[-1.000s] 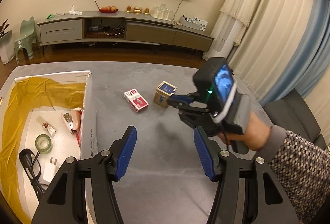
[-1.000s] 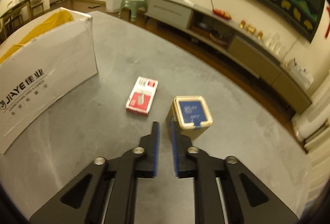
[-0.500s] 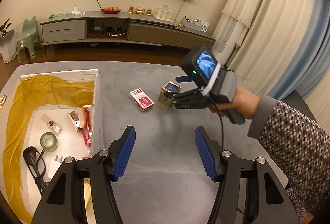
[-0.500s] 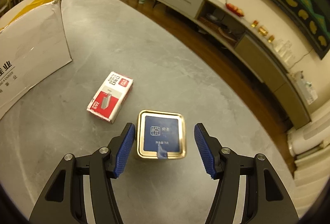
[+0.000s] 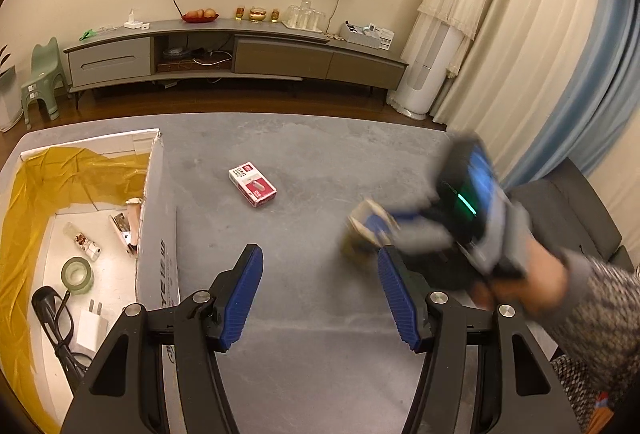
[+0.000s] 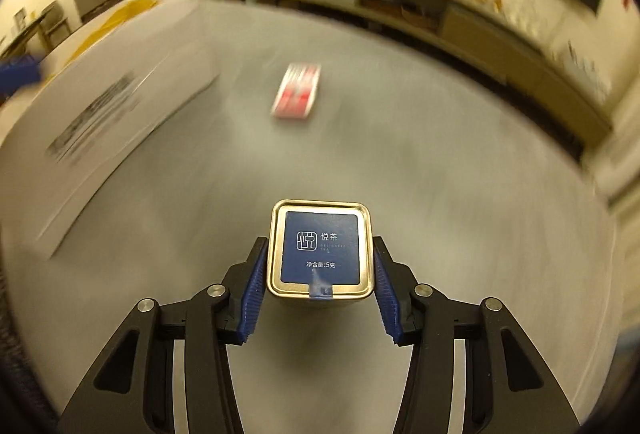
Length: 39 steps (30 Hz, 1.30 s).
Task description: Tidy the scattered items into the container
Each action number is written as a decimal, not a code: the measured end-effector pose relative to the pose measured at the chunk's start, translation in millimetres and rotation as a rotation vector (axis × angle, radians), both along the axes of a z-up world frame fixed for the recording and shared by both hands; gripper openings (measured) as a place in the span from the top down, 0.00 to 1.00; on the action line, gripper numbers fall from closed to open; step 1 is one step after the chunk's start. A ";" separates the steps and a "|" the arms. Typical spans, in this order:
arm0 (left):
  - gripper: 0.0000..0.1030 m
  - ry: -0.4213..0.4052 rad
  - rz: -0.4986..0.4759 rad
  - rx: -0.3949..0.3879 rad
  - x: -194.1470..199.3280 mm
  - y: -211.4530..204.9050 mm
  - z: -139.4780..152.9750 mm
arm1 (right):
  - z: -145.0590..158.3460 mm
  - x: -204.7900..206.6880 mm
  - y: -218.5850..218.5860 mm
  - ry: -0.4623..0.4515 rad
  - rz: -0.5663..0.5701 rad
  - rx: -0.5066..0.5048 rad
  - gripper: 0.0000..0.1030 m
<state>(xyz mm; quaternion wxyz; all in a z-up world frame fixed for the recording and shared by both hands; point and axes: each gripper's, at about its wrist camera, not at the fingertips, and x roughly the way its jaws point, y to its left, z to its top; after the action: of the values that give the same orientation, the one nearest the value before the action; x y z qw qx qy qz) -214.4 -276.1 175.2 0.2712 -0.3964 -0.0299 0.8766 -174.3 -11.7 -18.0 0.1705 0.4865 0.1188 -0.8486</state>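
Right wrist view: the right hand-held gripper (image 6: 320, 286) has its blue pads pressed against both side walls of a small gold tea tin (image 6: 320, 254), blue lid facing the camera.
Tin position: clamped between the fingers and apparently clear of the grey bench (image 6: 460, 162); heavy blur suggests it is being carried.
Left hand-held gripper: the left hand-held gripper (image 5: 320, 292) is spread wide, holding nothing, hovering over the bench just beside the box.
Container: a white cardboard box (image 6: 120, 102) lined with yellow plastic lies ahead and to the left of the held tin, well apart from it.
Box contents: a tape roll (image 5: 77, 274), a white plug (image 5: 93, 328), glasses and other small items, seen from the left wrist view.
Remaining item: a red and white staple box (image 5: 252, 184) lies flat on the bench between tin and container, its long axis running roughly toward the far edge.
Key relation: the right hand must likely swing leftward; the left gripper is nearer the container.
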 end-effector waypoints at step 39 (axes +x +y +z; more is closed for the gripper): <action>0.41 -0.017 0.123 0.083 -8.1 -66.2 -0.6 | -32.6 -182.2 -123.3 -0.052 -0.133 0.135 0.55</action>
<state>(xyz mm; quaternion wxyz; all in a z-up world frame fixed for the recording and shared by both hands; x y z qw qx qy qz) -222.5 -342.2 174.5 0.2326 -0.3897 -0.0929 0.8862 -356.5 -135.0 -50.6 0.0834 0.5254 0.1386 -0.8353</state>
